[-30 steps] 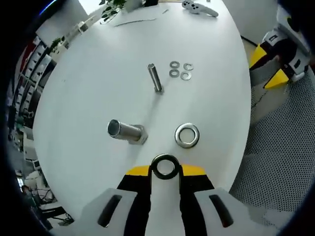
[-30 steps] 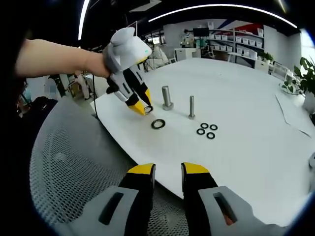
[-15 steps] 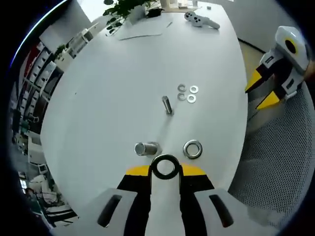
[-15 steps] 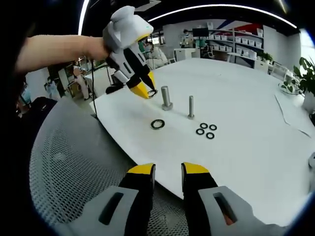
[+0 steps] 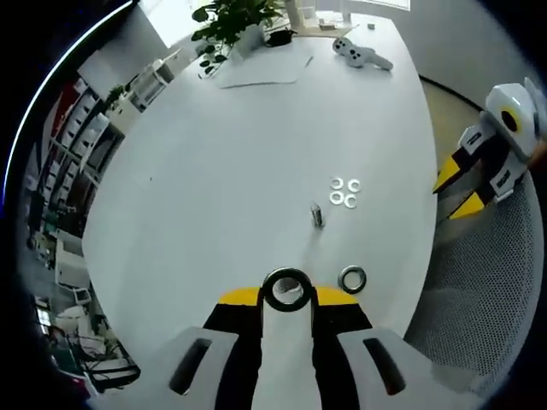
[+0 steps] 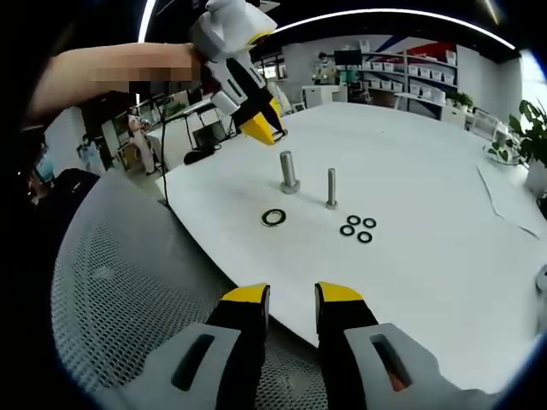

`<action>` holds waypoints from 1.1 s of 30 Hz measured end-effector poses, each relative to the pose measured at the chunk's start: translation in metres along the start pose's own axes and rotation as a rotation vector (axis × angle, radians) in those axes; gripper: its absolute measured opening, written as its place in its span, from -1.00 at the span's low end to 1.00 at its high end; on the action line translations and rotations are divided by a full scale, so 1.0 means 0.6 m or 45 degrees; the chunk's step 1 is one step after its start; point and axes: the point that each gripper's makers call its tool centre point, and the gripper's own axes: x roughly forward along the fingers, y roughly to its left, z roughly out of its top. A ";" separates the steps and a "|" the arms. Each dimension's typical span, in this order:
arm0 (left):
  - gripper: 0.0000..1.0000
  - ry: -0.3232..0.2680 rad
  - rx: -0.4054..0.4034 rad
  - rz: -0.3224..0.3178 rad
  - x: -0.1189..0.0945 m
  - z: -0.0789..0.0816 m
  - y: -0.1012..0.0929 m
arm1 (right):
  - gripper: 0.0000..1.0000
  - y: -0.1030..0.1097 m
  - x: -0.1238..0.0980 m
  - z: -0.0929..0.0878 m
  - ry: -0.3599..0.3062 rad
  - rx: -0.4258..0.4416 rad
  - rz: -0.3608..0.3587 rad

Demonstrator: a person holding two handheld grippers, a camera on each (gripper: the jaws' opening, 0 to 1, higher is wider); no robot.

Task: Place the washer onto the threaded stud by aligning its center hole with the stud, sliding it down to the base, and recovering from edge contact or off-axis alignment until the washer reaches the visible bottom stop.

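Left gripper [image 6: 272,131] raised high above white counter [image 6: 444,248], jaws closed on large washer [image 5: 287,289] (ring held flat at the tips). Thick threaded stud [image 6: 289,171] upright directly below, thinner stud [image 6: 331,187] beside it. Second large washer [image 6: 273,217] flat on counter near studs; small washers [image 6: 356,228] clustered close by. Right gripper [image 6: 291,301] low near counter edge, jaws slightly apart, holding nothing.

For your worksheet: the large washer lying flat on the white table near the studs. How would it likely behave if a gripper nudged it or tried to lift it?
The large washer looks like shiny metal, so probably rigid and fairly heavy for its size. Lying flat on the smooth white table, it would likely slide rather than roll when nudged. Being thin and flush with the surface, its edge may be awkward to grip.
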 end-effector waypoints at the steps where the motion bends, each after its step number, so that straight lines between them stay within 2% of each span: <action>1: -0.63 0.001 0.000 0.000 0.002 0.001 0.002 | -0.52 0.000 0.000 0.000 0.000 0.001 0.000; 11: -0.63 0.055 0.018 -0.038 0.026 -0.001 0.006 | -0.52 0.000 -0.001 0.000 -0.002 0.005 -0.003; 14: -0.63 0.093 0.062 -0.053 0.033 -0.010 0.004 | -0.52 0.000 -0.001 0.001 -0.005 0.006 -0.005; 19: -0.63 0.110 0.053 -0.068 0.045 -0.012 0.003 | -0.54 -0.003 -0.003 0.007 -0.031 0.010 -0.017; 27: -0.63 0.173 0.128 -0.083 0.060 -0.022 0.002 | -0.54 -0.003 -0.002 0.005 -0.020 0.012 -0.012; 33: -0.63 0.181 0.117 -0.099 0.068 -0.024 0.002 | -0.54 -0.003 -0.002 0.005 -0.022 0.012 -0.013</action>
